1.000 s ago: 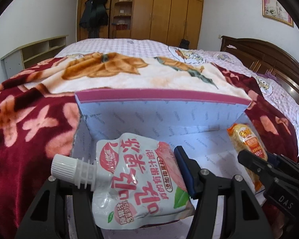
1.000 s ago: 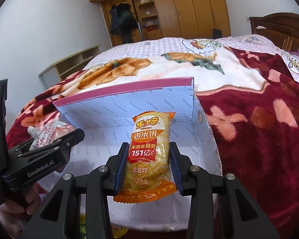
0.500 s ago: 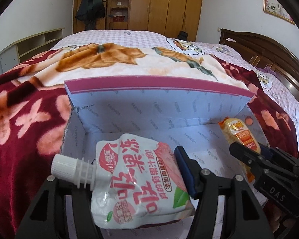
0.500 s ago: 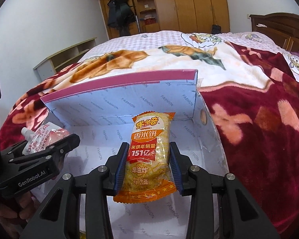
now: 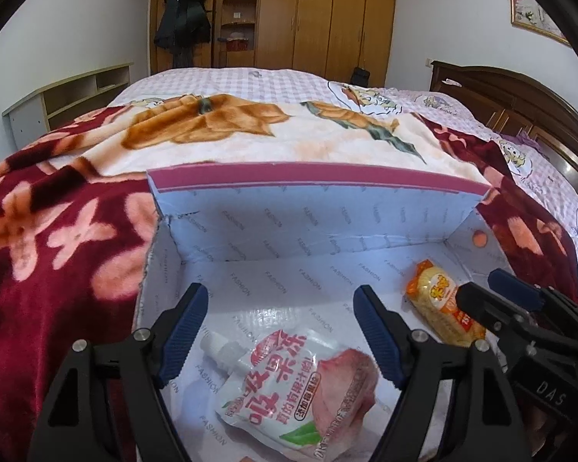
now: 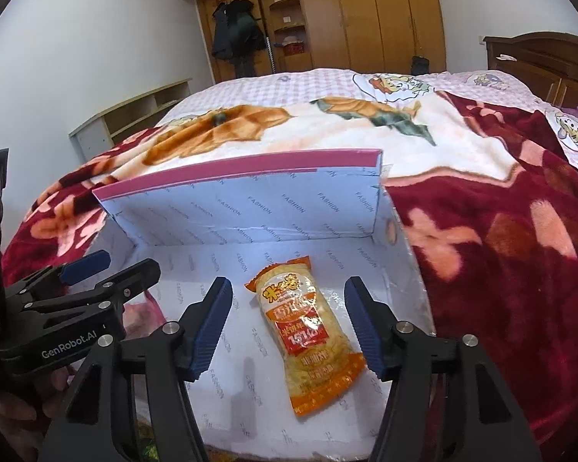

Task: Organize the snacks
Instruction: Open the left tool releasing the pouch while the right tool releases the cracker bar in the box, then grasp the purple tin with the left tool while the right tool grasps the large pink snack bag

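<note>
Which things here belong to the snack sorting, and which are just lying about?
Job:
- jelly pouch, in the box
- rice cracker pack, in the box
- box
- left claw and right claw, both opening, touching neither snack

Lying about:
- blanket
- wardrobe
- shelf
- coat

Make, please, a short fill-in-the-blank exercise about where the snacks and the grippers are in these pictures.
1. The jelly drink pouch lies on the floor of the open ____, which sits on the blanket.
2. The pouch's white spout points toward the ____ side of the left wrist view.
3. The rice cracker packet lies between the opening jaws of the ____ gripper.

Missing words: box; left; right
</note>
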`<state>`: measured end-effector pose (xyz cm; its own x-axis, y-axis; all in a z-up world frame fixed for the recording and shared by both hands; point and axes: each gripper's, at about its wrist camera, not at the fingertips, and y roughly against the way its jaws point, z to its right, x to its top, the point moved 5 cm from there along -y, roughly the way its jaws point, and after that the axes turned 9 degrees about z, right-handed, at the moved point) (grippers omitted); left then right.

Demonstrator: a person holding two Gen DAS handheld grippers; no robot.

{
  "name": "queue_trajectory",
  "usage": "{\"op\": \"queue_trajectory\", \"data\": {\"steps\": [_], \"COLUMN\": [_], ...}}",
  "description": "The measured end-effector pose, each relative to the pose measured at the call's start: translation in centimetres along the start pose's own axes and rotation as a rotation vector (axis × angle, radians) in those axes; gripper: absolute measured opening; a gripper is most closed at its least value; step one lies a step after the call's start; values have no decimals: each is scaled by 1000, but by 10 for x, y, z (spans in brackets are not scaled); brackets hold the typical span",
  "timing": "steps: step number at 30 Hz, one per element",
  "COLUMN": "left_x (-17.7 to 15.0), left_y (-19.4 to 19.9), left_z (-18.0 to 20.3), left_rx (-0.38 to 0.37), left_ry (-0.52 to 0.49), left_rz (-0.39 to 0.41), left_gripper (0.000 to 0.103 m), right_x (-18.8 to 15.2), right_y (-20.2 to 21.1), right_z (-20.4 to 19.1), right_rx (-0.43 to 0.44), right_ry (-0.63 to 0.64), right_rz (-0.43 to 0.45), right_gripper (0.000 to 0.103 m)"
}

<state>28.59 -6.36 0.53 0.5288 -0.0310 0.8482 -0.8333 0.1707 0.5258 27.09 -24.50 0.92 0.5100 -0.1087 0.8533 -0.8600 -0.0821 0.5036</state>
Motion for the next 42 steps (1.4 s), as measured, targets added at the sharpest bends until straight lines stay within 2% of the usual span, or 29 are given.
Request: {"op": "queue_trajectory", "data": {"steps": [16, 25, 42], "left_x": [-4, -12, -54], "left_y": [48, 75, 119], "left_z": [7, 0, -20], "left_rx": [22, 29, 53], "left_ry": [-27, -1, 61], "left_rz": [37, 42, 18], "left_gripper": [82, 82, 82], "right_x": [-4, -19, -54], "right_y": [43, 71, 104], "right_z": [-8, -26, -46], "right_rx": [29, 67, 135], "right_ry": [-19, -6, -20], "right_rz": [47, 57, 52], "right_gripper": [62, 62, 62]}}
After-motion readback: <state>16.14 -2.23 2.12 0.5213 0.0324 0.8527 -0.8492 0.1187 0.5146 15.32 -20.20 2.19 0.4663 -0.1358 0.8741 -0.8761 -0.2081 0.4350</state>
